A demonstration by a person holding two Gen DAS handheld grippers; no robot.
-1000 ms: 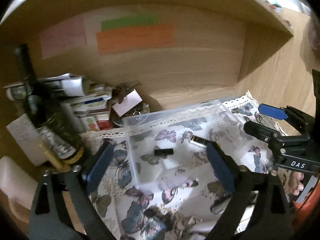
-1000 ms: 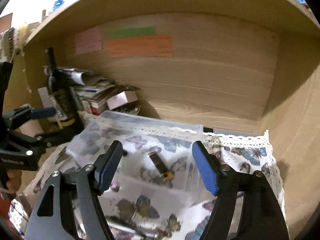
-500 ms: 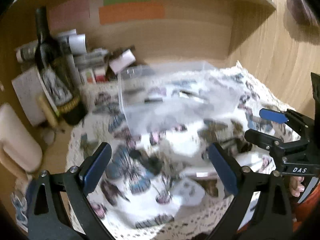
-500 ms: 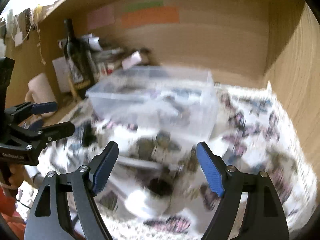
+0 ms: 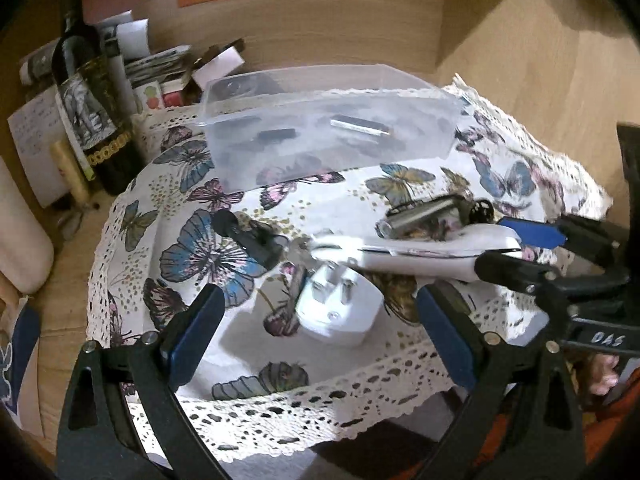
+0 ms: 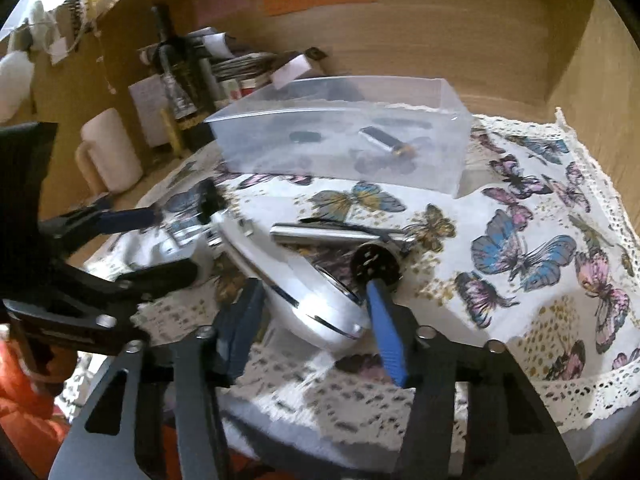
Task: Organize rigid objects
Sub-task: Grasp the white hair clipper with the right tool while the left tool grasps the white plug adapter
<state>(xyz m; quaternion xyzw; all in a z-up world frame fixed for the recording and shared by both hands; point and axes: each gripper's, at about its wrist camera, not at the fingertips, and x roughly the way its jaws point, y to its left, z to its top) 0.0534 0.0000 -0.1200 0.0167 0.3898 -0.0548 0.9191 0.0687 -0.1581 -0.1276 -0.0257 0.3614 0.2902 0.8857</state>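
Straddling the butt end of the white handled tool (image 6: 292, 284), the right claw (image 6: 312, 328) has its blue pads either side of it, partly closed; whether they pinch it yet I cannot tell. Likely the tool gets lifted by that end so the tip clears the clutter.

Left claw (image 5: 316, 336) hangs wide apart with nothing between its pads, over the white plug adapter (image 5: 340, 308), probably lined up for it next.

Clear plastic bin (image 5: 328, 128) sits at the back of the butterfly tablecloth (image 5: 200, 248) and already holds a black stick (image 5: 276, 135) and a silver cylinder (image 5: 358, 126), so it reads as the drop spot.

Loose on the cloth near the tool: a metal tube (image 6: 332, 236), a black clip (image 5: 252, 240), a small black wheel-like part (image 6: 376, 262). A wine bottle (image 5: 90, 92) stands just left of the cloth.
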